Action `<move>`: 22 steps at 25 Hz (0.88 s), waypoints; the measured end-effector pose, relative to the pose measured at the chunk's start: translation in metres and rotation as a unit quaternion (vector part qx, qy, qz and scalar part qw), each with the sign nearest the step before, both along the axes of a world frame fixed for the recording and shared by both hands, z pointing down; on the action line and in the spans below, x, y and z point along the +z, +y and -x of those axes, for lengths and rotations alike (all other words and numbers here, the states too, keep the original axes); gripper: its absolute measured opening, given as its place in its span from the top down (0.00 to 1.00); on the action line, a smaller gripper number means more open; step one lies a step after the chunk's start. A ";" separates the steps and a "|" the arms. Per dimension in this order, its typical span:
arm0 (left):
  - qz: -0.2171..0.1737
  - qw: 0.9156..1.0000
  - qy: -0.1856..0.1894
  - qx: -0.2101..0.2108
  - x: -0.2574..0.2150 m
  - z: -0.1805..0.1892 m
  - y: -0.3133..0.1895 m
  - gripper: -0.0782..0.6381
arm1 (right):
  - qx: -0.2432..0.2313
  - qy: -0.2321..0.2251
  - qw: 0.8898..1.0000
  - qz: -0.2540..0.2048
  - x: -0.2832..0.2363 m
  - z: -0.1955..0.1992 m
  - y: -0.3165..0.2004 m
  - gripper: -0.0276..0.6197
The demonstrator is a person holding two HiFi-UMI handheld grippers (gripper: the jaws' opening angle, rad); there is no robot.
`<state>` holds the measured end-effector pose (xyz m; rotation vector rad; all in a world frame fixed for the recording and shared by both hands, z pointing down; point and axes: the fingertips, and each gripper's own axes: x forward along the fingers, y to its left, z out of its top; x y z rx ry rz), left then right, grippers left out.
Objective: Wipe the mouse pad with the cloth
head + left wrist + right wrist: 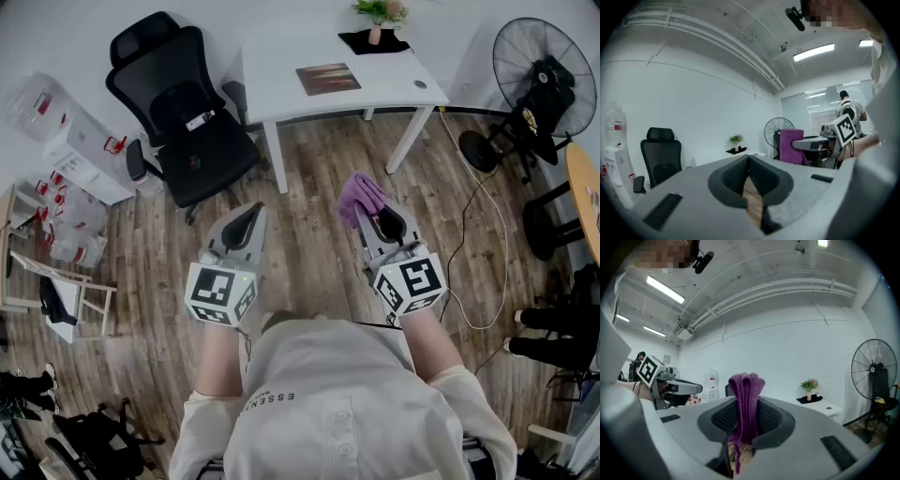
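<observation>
Cloth (745,401) between right hand-held gripper (743,425) jaws

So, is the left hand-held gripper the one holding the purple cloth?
No, the purple cloth sits pinched in the right hand-held gripper, while the left hand-held gripper is shut on nothing.

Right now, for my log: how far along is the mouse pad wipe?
Done: the right gripper grips the purple cloth. In hand: both grippers hang over the floor, short of the table; the left gripper is shut, empty. Left: reach the mouse pad and wipe it.
</observation>
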<state>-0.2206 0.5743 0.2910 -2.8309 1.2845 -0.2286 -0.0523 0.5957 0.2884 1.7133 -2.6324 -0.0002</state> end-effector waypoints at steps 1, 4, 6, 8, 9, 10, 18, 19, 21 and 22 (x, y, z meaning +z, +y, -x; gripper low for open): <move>0.000 1.000 -0.001 -0.002 0.000 0.000 -0.002 0.89 | 0.001 0.003 1.000 0.000 0.000 0.000 -0.001 0.81; 0.001 1.000 -0.003 -0.008 0.001 0.001 -0.007 0.89 | 0.003 0.009 1.000 -0.002 0.000 -0.001 -0.004 0.81; 0.002 1.000 -0.002 -0.009 0.002 0.000 -0.010 0.89 | 0.004 0.009 1.000 -0.001 0.001 -0.003 -0.007 0.81; 0.006 1.000 0.001 -0.008 0.004 -0.003 -0.013 0.89 | 0.005 0.005 1.000 0.003 0.003 -0.005 -0.010 0.81; 0.008 1.000 0.002 -0.007 0.005 -0.004 -0.014 0.89 | 0.006 0.002 1.000 0.005 0.005 -0.007 -0.011 0.81; 0.012 1.000 0.003 -0.006 0.007 -0.007 -0.016 0.89 | 0.007 -0.002 1.000 0.008 0.006 -0.009 -0.012 0.81; 0.039 0.999 0.000 0.003 0.026 -0.028 -0.048 0.89 | 0.014 -0.015 1.000 0.022 0.015 -0.030 -0.037 0.81; 0.041 0.999 0.000 0.005 0.027 -0.031 -0.054 0.89 | 0.016 -0.015 1.000 0.022 0.015 -0.032 -0.042 0.81; 0.041 0.999 0.000 0.011 0.029 -0.038 -0.068 0.89 | 0.024 -0.014 0.999 0.024 0.017 -0.039 -0.055 0.81; 0.041 0.999 0.001 0.013 0.029 -0.041 -0.077 0.89 | 0.027 -0.015 0.999 0.026 0.019 -0.043 -0.064 0.81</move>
